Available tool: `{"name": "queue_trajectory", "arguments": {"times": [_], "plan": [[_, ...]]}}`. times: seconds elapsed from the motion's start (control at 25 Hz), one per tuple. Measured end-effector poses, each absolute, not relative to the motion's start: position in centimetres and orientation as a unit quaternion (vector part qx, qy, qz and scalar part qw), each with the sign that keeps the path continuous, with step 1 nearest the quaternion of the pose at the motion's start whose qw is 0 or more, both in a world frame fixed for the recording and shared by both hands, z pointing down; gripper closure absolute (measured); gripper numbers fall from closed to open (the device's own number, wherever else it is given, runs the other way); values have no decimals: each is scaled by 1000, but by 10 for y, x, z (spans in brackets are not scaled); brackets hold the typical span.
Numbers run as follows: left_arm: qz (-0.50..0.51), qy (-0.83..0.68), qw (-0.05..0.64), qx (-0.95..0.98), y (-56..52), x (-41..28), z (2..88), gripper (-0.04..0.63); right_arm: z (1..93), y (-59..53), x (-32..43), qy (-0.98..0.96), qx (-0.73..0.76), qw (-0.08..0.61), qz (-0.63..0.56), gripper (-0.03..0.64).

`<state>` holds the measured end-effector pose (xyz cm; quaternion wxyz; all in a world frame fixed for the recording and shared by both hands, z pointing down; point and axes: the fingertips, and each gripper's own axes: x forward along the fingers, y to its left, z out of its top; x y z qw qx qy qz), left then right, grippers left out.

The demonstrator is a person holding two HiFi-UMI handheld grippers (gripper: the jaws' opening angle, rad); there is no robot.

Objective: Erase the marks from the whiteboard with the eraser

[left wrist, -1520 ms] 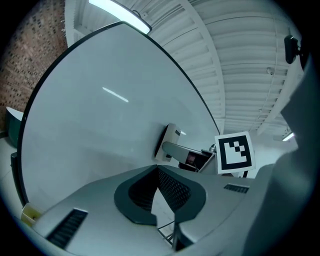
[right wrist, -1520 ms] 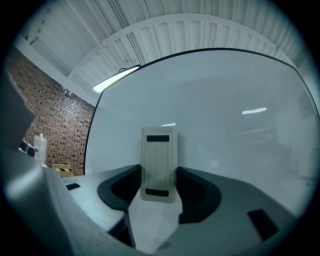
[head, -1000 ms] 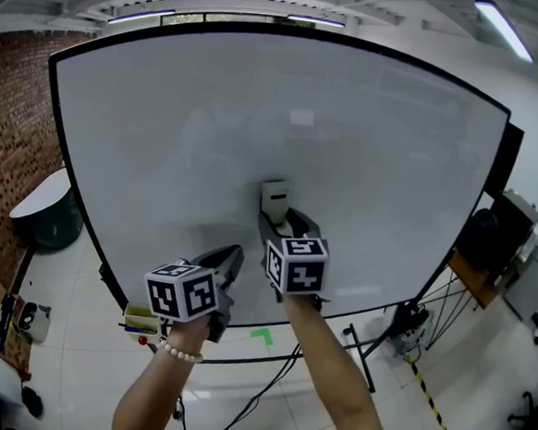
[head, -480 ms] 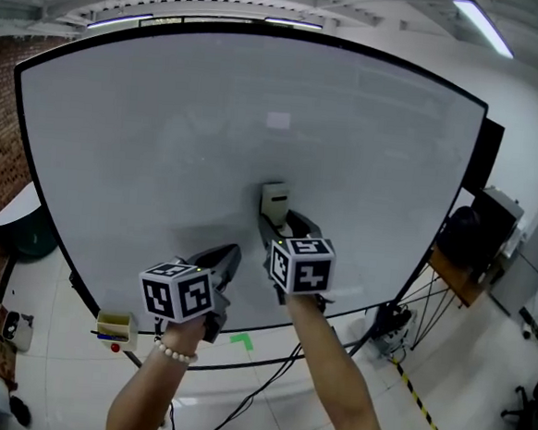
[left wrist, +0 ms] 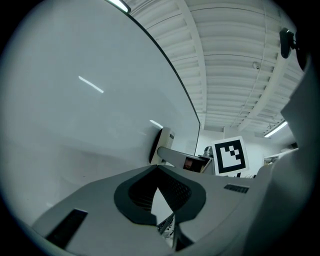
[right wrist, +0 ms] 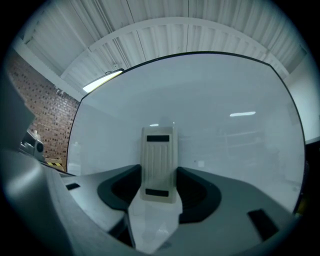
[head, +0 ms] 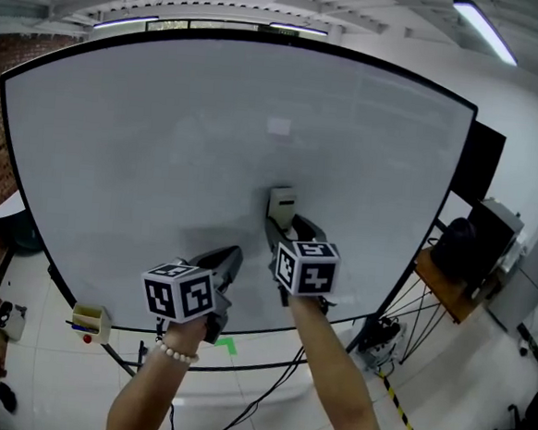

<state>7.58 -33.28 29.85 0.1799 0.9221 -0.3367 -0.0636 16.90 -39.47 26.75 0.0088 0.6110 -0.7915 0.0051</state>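
Shifts eraser [head: 283,204] slightly rightward on whiteboard [head: 164,136], right gripper [head: 291,228] jaws clamped on it, left gripper [head: 231,256] jaws together, idle; wiping seemingly near done, next calls for a final pass.

One whiteboard [head: 164,136], one eraser [head: 283,204], two tongs: left tongs [head: 235,253], right tongs [head: 288,224].

The eraser [right wrist: 158,162] looks beige with black bars, the whiteboard [head: 164,136] white, black-edged

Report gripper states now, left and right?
Left gripper: closed, nothing between the jaws.
Right gripper: closed on the eraser.
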Motion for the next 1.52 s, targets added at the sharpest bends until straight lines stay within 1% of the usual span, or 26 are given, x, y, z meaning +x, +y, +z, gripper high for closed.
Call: {"name": "queue_trajectory", "arguments": {"times": [0.56, 1.0, 1.52], "plan": [[-53, -336, 180, 923, -325, 196, 303, 606, 266, -392, 294, -796, 605, -4, 20, 365], [-43, -335, 182, 923, -323, 282, 311, 606, 266, -393, 404, -789, 614, 10, 14, 365], [-42, -326, 185, 926, -326, 358, 320, 606, 274, -397, 530, -775, 631, 15, 20, 365]]}}
